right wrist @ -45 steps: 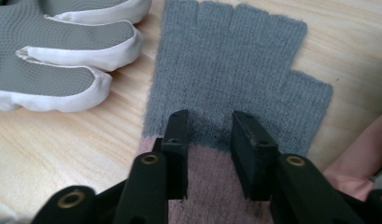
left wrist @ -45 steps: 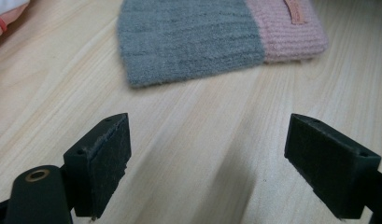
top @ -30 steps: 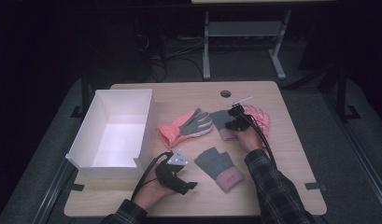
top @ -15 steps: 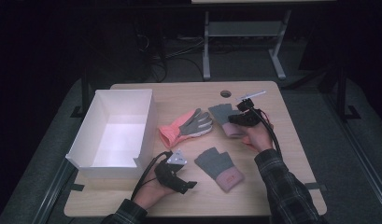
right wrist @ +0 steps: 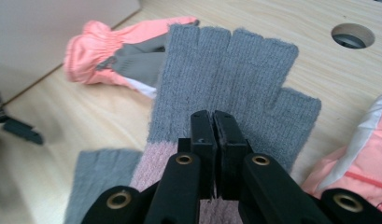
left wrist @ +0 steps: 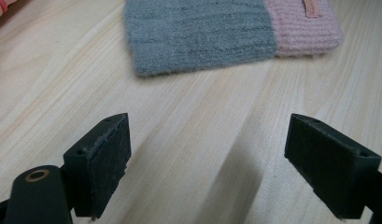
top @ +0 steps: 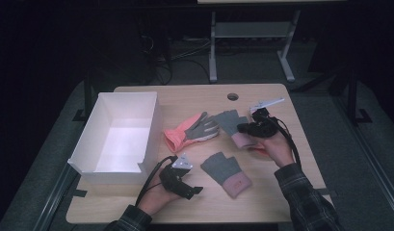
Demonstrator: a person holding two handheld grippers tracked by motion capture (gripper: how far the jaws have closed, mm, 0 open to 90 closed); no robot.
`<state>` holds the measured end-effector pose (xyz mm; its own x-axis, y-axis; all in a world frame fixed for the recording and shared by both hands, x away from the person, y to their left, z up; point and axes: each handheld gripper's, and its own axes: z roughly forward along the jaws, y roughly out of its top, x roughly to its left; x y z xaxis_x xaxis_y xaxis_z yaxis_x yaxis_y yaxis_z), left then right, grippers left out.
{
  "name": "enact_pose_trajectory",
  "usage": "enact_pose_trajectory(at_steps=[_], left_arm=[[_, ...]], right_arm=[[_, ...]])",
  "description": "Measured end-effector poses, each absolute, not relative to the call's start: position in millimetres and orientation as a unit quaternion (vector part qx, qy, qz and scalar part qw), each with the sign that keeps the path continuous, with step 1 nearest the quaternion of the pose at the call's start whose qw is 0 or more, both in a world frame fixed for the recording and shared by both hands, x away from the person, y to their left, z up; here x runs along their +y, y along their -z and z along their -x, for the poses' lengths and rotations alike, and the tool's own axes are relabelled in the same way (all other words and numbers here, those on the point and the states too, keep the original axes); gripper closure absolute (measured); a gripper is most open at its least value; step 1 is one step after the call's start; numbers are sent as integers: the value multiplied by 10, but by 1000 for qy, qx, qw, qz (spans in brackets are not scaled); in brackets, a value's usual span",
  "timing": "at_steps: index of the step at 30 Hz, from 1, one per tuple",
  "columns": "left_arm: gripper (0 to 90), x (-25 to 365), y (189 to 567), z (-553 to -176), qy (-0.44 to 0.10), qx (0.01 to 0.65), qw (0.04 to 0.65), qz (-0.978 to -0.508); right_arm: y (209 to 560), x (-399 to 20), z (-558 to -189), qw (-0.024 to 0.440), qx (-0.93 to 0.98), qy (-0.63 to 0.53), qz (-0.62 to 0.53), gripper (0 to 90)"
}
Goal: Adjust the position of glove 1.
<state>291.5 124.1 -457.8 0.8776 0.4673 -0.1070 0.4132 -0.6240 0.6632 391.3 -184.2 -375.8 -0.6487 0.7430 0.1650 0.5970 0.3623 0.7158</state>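
- Right gripper (top: 243,128) jaws pressed together, pinching the knit of the grey fingerless glove (right wrist: 230,84) near where grey meets its pink cuff (top: 242,140).
- That glove sits at the table's (top: 194,96) right-centre; in the high view its long axis runs diagonally, finger stubs toward the far left, cuff toward the person's right hand (top: 274,147).
- Right gripper view: stubs point away from the camera, thumb stub off to the right.
- Second grey fingerless glove (top: 226,172) lies flat at the near centre, grey end up-left, pink cuff down-right.
- Left gripper (left wrist: 216,154) jaws wide apart, nothing between them, just above bare wood, the second glove ahead of it.
- Coral-and-grey glove (top: 190,131) lies between the box and the held glove, cuff toward the box, fingers pointing right.
- Another coral glove (right wrist: 361,163) just beside the right gripper; orientation can't tell.
- White box (top: 88,144) on the left, open top, long axis running away from the person; interior empty.
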Motion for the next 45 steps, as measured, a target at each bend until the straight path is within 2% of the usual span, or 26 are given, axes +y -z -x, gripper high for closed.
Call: enact_pose_trajectory(at_steps=[14, 27, 45], left_arm=[[141, 1225, 4595, -2900, -38, 247, 360, -899], [141, 1233, 4594, -2894, -39, 252, 364, -896], [141, 1227, 4590, -2890, -38, 246, 357, -900]], right_arm=[[3809, -1865, -3301, 80, 837, -382, -383, 879], [4009, -1684, -2989, 53, 852, -372, -365, 878], [4219, -1457, -2990, 46, 866, -345, -359, 878]])
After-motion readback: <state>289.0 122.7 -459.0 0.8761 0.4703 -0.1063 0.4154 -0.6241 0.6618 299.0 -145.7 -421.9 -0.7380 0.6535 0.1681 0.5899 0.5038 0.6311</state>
